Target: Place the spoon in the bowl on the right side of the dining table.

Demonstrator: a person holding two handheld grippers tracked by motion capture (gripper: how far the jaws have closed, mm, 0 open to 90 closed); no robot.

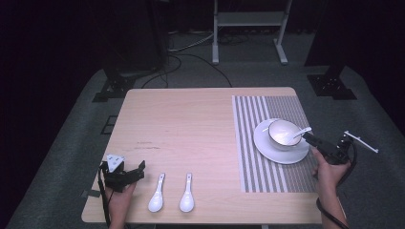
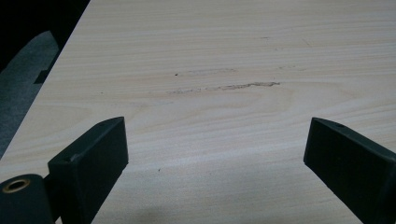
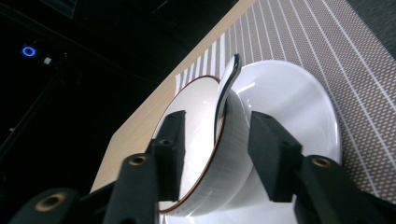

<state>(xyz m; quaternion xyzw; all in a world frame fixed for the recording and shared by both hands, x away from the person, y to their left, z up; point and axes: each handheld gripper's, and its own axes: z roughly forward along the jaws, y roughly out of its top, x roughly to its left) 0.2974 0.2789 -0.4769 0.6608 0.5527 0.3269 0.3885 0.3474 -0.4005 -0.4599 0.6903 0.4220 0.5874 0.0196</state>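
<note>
Right gripper view: the right hand-held gripper point(image 3: 215, 140) stands half-open, jaws flanking the unheld spoon point(image 3: 224, 98) resting in the bowl point(image 3: 233, 154).

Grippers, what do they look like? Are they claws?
A bit like claws. Each is black. The left gripper has two chunky, flat-faced jaws, a grey three-cornered plate on top and a black cable. The right gripper has brass-coloured screw rings near its jaws, a thin white rod sticking out and a black cable too. The forearms are bare.
</note>
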